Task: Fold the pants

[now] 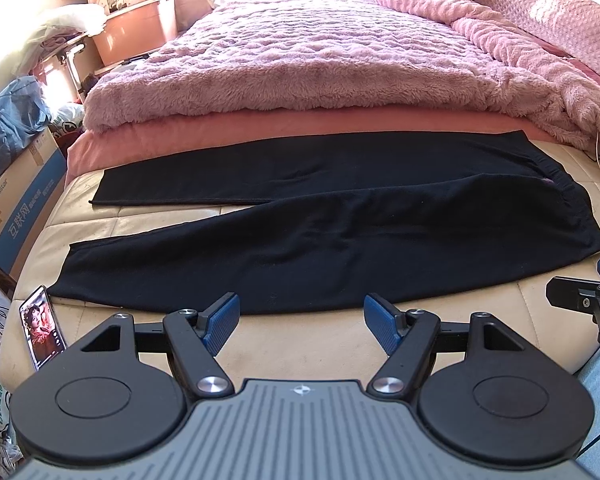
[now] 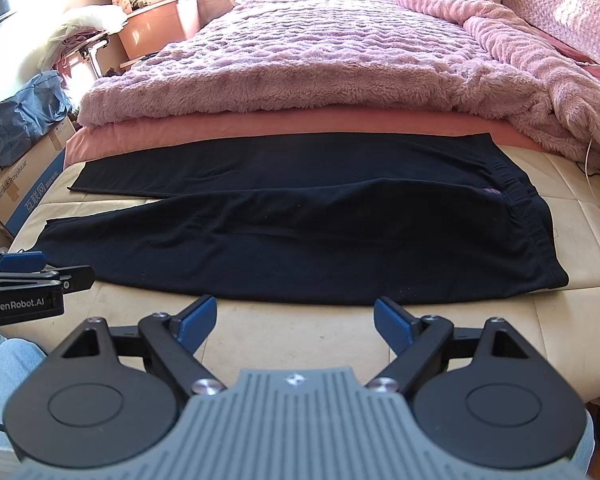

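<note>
Hovering with both left tongs point(image 1: 300, 322) and right tongs point(image 2: 296, 322) spread and empty at the bed's point(image 1: 300, 356) near edge, preparing, seemingly, to pinch the flat-lying black pants' point(image 1: 320, 232) near leg for folding.

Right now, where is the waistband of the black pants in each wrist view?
Left wrist: the waistband sits at right of centre, beyond the open left gripper.
Right wrist: the waistband sits at right, beyond the open right gripper.
Shared landmark: the fluffy pink blanket behind the pants.
</note>
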`<act>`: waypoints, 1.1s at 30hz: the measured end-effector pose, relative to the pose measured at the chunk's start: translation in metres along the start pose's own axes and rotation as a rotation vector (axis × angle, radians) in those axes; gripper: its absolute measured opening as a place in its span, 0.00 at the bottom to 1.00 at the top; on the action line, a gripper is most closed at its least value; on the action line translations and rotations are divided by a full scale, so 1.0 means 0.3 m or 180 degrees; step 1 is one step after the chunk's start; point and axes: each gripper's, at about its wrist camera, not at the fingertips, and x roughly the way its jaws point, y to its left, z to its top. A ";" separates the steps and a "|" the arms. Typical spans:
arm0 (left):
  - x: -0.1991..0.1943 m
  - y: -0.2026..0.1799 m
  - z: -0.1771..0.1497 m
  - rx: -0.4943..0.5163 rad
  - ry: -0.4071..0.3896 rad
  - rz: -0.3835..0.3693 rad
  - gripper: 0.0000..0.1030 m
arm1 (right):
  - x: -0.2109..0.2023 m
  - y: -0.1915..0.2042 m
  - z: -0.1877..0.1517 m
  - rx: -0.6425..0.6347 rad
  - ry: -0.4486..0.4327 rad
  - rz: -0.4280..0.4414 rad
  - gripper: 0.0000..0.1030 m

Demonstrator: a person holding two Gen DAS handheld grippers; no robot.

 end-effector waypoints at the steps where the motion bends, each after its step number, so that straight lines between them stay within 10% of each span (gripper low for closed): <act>1: -0.002 0.000 0.001 -0.0001 -0.0001 -0.0001 0.81 | 0.000 0.000 0.000 -0.0001 0.0001 0.0000 0.80; 33: 0.109 0.061 -0.002 0.0419 -0.0201 -0.0178 0.72 | 0.074 -0.159 -0.004 0.0185 -0.0298 -0.0020 0.79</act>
